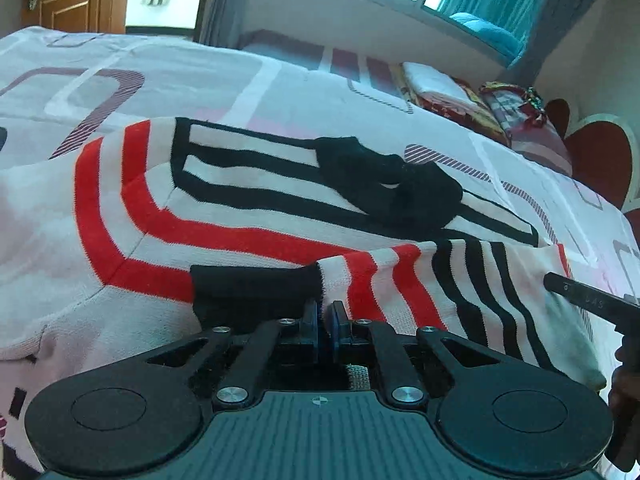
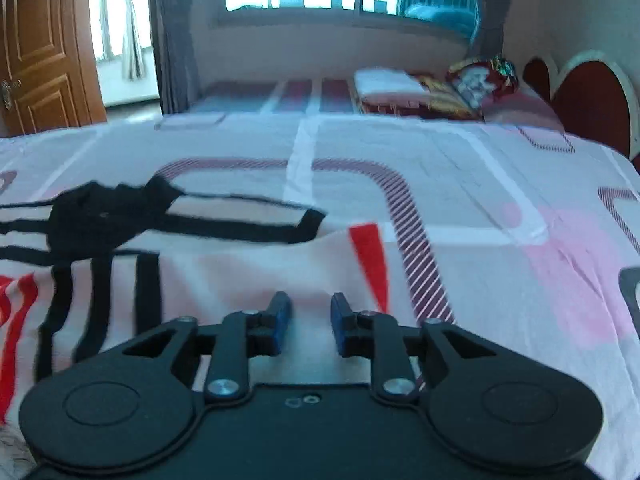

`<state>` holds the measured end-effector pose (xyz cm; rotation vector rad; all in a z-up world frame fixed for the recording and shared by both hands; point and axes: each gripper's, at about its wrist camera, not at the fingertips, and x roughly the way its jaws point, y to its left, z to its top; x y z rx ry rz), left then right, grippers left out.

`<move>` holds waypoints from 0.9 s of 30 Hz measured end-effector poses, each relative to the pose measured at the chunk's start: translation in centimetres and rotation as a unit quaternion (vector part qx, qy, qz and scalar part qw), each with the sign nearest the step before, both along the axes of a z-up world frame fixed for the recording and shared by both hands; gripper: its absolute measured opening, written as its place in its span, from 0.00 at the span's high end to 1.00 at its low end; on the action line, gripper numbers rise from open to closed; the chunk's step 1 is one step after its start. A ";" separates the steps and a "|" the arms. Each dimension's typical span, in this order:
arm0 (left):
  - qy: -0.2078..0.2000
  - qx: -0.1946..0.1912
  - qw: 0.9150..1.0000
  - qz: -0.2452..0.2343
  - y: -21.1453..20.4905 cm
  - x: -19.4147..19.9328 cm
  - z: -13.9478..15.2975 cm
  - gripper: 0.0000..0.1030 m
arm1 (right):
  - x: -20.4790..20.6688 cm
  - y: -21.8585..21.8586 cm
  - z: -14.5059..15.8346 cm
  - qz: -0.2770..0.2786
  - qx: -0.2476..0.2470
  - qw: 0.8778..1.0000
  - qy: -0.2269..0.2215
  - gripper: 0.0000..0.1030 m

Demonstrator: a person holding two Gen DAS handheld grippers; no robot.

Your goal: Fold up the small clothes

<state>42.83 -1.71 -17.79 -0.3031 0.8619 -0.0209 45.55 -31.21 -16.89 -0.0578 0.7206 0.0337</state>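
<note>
While your left claw (image 1: 325, 312) pinches the sleeve (image 1: 384, 280), lay it flat across the sweater (image 1: 224, 208); right claw (image 2: 306, 320) gapes, holding nothing.

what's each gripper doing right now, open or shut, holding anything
left gripper: shut on the sleeve cuff of the striped sweater.
right gripper: open, holding nothing.

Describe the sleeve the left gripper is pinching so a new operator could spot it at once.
On the patterned bed lies a white sweater with red and black stripes. Its sleeve is folded across the near edge, and the left gripper is shut on it just beside the cuff. That solid black cuff and the narrow crosswise stripes set it apart from the body's wide bands.
</note>
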 end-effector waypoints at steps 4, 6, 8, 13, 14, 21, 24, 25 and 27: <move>-0.011 0.040 0.999 0.001 -1.0 -0.4 0.8 0.87 | -0.7 0.2 1.1 -0.025 0.006 1.000 0.001 0.77; 0.000 0.036 0.999 0.004 -0.6 0.3 -0.1 0.85 | -1.7 1.4 1.7 0.003 0.020 1.000 -0.013 0.77; -0.003 0.034 0.999 0.005 -0.3 0.4 -0.1 0.85 | -2.1 2.8 1.4 0.034 0.025 0.999 -0.010 0.75; 0.010 0.035 0.999 0.017 1.1 -0.7 0.5 0.85 | -1.3 3.7 0.2 0.018 0.009 1.000 0.014 0.76; 0.014 0.024 0.999 0.022 1.8 -1.1 0.5 0.85 | -1.4 3.9 0.7 0.008 0.006 1.000 0.017 0.74; 0.038 0.001 0.998 0.055 4.3 -4.2 1.4 0.05 | -5.9 8.4 1.9 0.080 0.047 0.996 0.005 0.71; 0.001 -0.003 0.996 0.085 6.1 -6.6 2.4 0.00 | -6.9 10.3 0.4 0.095 0.016 0.995 0.038 0.70; 0.002 -0.005 0.996 0.085 6.7 -7.0 2.6 0.00 | -7.5 10.6 0.8 0.093 0.015 0.995 0.032 0.68; 0.015 -0.006 0.996 0.091 8.2 -8.0 2.8 0.00 | -8.3 11.4 1.9 0.107 0.042 0.993 0.023 0.69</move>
